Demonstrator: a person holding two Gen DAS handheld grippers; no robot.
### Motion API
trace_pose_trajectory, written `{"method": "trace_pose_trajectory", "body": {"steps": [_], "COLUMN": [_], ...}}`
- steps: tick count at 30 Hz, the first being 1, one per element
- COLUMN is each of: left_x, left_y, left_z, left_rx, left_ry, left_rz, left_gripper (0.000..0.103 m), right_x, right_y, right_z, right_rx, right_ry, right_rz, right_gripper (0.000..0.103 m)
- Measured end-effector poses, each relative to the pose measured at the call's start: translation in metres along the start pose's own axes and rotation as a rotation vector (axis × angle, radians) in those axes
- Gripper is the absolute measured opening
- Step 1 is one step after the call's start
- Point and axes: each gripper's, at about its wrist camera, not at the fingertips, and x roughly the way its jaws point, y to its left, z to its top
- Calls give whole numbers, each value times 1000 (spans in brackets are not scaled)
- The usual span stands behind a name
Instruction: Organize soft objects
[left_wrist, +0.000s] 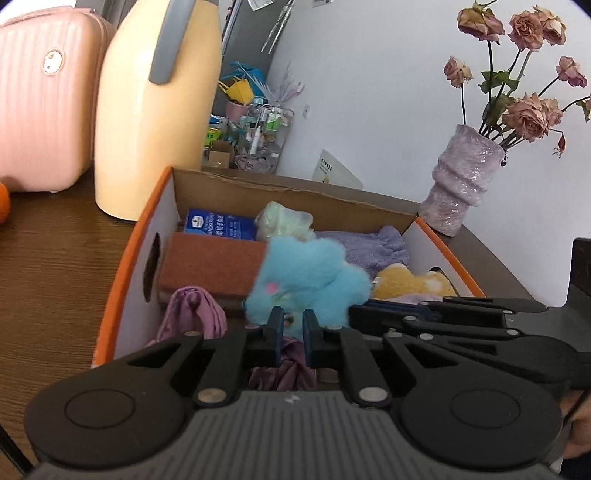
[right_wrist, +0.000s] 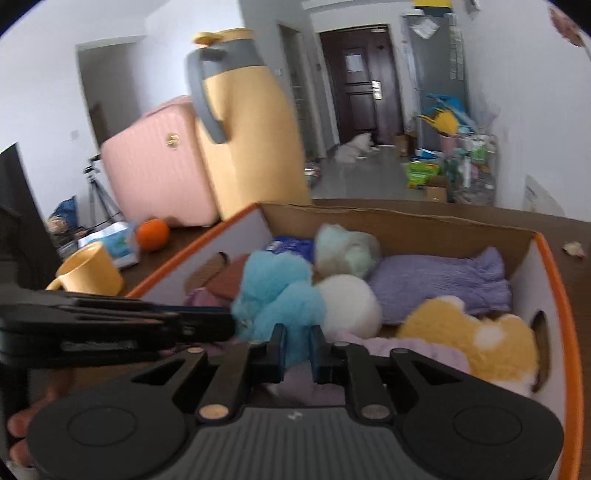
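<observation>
A fluffy blue plush toy (left_wrist: 306, 280) hangs over an orange-rimmed cardboard box (left_wrist: 122, 273). My left gripper (left_wrist: 293, 325) is shut on its lower edge. My right gripper (right_wrist: 297, 345) is shut on the same blue plush toy (right_wrist: 277, 295) from the other side. In the box (right_wrist: 557, 295) lie a purple cloth (right_wrist: 443, 284), a yellow plush (right_wrist: 476, 336), a white ball (right_wrist: 349, 304), a pale green plush (right_wrist: 347, 247), a brown sponge (left_wrist: 210, 266), a blue packet (left_wrist: 218, 225) and a pink cloth (left_wrist: 192, 310).
A yellow jug (left_wrist: 155, 110) and a pink case (left_wrist: 40, 103) stand behind the box on the wooden table (left_wrist: 55, 280). A purple vase of dried roses (left_wrist: 461, 184) stands at the right. A yellow mug (right_wrist: 92, 273) and an orange (right_wrist: 152, 234) sit left.
</observation>
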Motion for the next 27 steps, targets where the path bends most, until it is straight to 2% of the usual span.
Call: {"method": "trace_pose_trajectory", "body": {"steps": [2,6,10,15,18,20,23,24,25,26,27], "left_x": [-4,-31,-60,-94,-103,-109,-119,-123,-129,-135,-141], "left_y": [0,-14,-30,-42,-54,-60,-72,-75,-79,-82,-84], "left_z": [2,10,15,8,1,-3,-9,-12,-16,-21,-27], "left_rx": [1,29,35,56,83,101,122,134,146,149,153], "left_ry": [-2,-43,-87,-120,-129,-135,-160,-175,-195,-213,-235], "left_rz": [10,38,88,144,177,195,231,245,261,269,268], "left_gripper": [13,14,20,28,35,42,56,65,77,83,92], "right_x": [-6,-9,-20,-39,-70,-99,-144,-159,-175,-188,-199], "right_y": [-1,-2,-23,-30,-21,-13,-4,-1,2,6,9], "right_z": [0,-11,-24,-35,-30,-24,-21,-23,-27,-33,-41], "right_rx": [-10,-119,-52,-43,4,8,11,14,10,2,-10], "right_ry": [-2,35,28,-7,-56,-110,-165,-184,-209,-237,-269], "right_rz": [-30,-173,-171,-198,-179,-185,-258,-271,-281,-295,-315], "right_gripper": [15,9,6,7,20,43,50,52,59,72,81]}}
